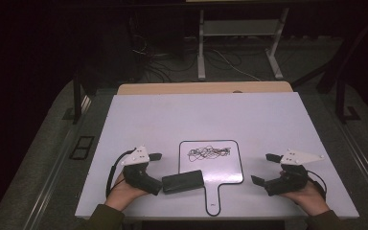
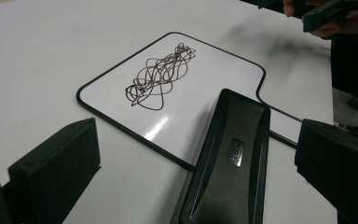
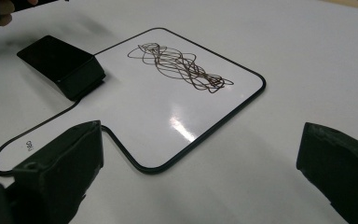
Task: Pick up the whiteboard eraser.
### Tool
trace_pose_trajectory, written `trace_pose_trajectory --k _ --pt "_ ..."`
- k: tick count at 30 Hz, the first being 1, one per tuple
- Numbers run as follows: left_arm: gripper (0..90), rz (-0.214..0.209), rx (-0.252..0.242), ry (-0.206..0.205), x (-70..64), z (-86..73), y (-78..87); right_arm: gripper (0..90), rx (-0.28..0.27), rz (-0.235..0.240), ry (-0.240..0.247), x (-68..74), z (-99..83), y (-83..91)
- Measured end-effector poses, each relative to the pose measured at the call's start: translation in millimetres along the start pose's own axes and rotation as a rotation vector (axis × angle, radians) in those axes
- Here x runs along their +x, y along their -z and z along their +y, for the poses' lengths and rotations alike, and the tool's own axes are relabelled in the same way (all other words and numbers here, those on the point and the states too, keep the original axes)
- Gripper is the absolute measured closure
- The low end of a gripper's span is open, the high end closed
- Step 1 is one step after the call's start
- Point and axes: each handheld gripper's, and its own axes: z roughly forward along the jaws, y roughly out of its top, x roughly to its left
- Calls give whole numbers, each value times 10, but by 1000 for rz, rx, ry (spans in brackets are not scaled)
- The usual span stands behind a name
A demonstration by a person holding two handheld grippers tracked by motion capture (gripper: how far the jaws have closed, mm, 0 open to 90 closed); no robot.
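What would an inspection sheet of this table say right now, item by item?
Surface: white table top, bare around the work.
Job's things: small handled whiteboard lying flat, dark scribble on it; black eraser lying partly on the board's near left corner.
Clutter: nothing seen.
Grippers: left gripper open, its fingers either side of the eraser, not closed on it; right gripper open, holding nothing, to the right of the board.
Cables: a black cable loops from the left gripper; more cables lie on the floor beyond the table.
Surroundings: dark room, a white metal stand behind the table.
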Motion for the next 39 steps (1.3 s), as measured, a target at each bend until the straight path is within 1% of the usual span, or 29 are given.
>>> trace_pose_trajectory --k 7,14,18,22,25,31,32,39 --pt "0 0 -8 10 4 14 1 0 -7 -1 1 -5 -7 -9" --pt "0 -13 -10 -11 -14 55 -9 0 -8 -1 5 22 4 -10" --pt "0 -17 -14 -17 -7 74 -17 0 -10 -3 5 20 5 -17" --pt "0 -18 -17 -15 0 89 -32 0 -10 -2 6 22 5 -22" --pt "0 -20 -16 -23 -5 108 -45 0 -9 -1 6 25 2 -23" --pt "0 -34 -13 -38 -42 157 -105 0 -10 -2 4 18 1 -24" --pt "0 -42 -9 -44 -49 170 -129 0 -10 -1 4 19 0 -24" --pt "0 -57 -6 -50 -60 214 -184 0 -7 2 7 28 -3 -33"
